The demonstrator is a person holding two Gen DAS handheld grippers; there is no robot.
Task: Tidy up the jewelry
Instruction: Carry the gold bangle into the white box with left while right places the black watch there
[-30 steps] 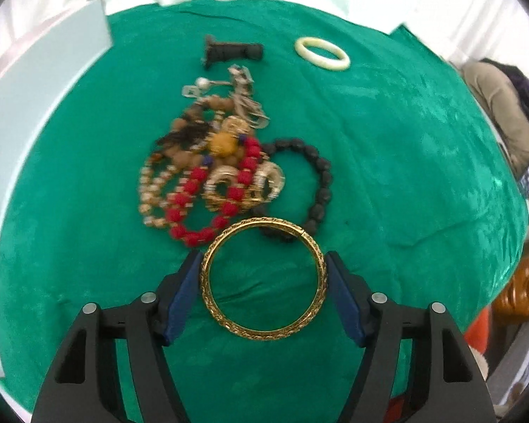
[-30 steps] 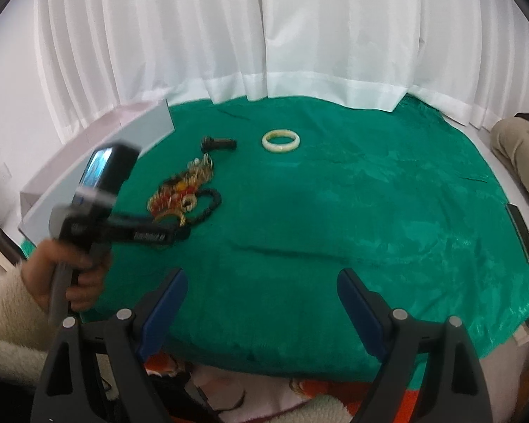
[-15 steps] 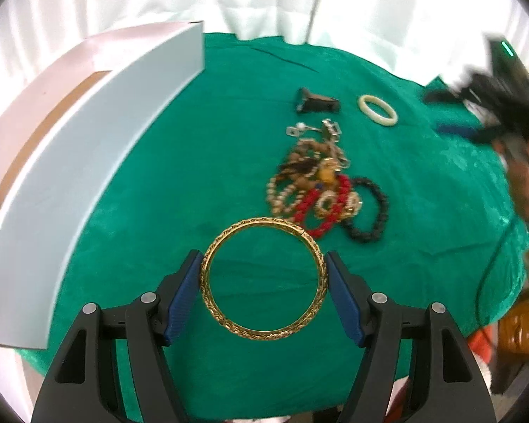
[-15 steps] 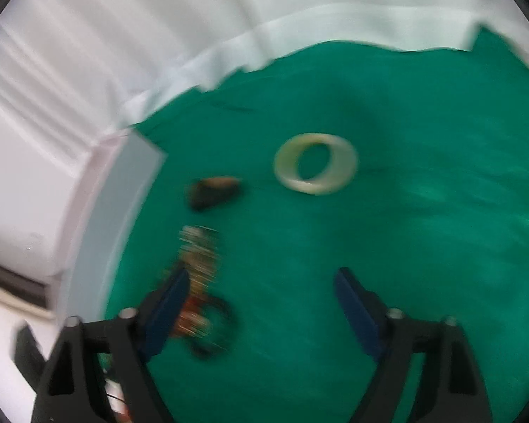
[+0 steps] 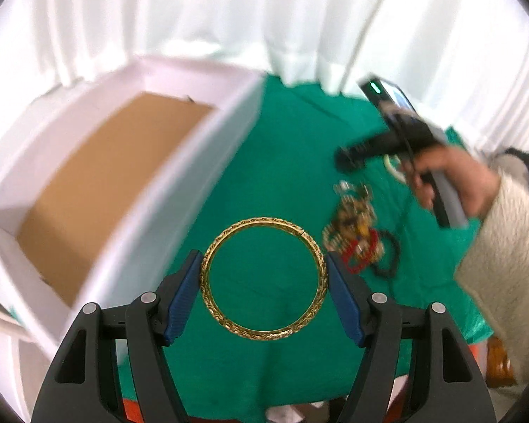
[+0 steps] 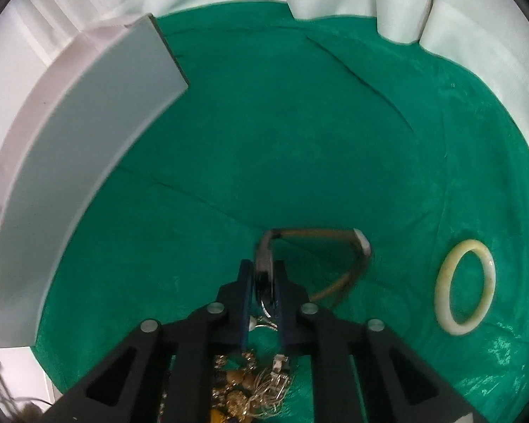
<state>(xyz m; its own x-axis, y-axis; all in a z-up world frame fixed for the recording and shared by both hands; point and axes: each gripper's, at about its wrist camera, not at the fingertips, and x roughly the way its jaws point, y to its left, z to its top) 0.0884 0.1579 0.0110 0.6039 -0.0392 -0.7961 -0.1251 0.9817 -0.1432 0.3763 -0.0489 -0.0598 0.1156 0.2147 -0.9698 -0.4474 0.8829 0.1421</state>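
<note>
My left gripper (image 5: 262,264) is shut on a gold bangle (image 5: 264,219), one blue pad on each side, held above the green cloth (image 5: 289,148) beside a white box (image 5: 180,183) with a brown floor. In the right wrist view, my right gripper (image 6: 264,271) is shut on a clip-like piece (image 6: 317,234) with amber bars and a pale end, just above the cloth. The tangled pile of beads and chains (image 6: 243,387) lies right under that gripper. A cream bangle (image 6: 444,282) rests flat to the right.
The white box (image 6: 88,148) stands open along the left edge of the round table. A person's hand (image 5: 451,179) and woolly sleeve hold the right gripper over the pile (image 5: 359,243). White curtains hang behind the table.
The left gripper rose and swung left with the gold bangle, bringing the white box into view. The right gripper dropped to the far side of the pile and shut on the clip.
</note>
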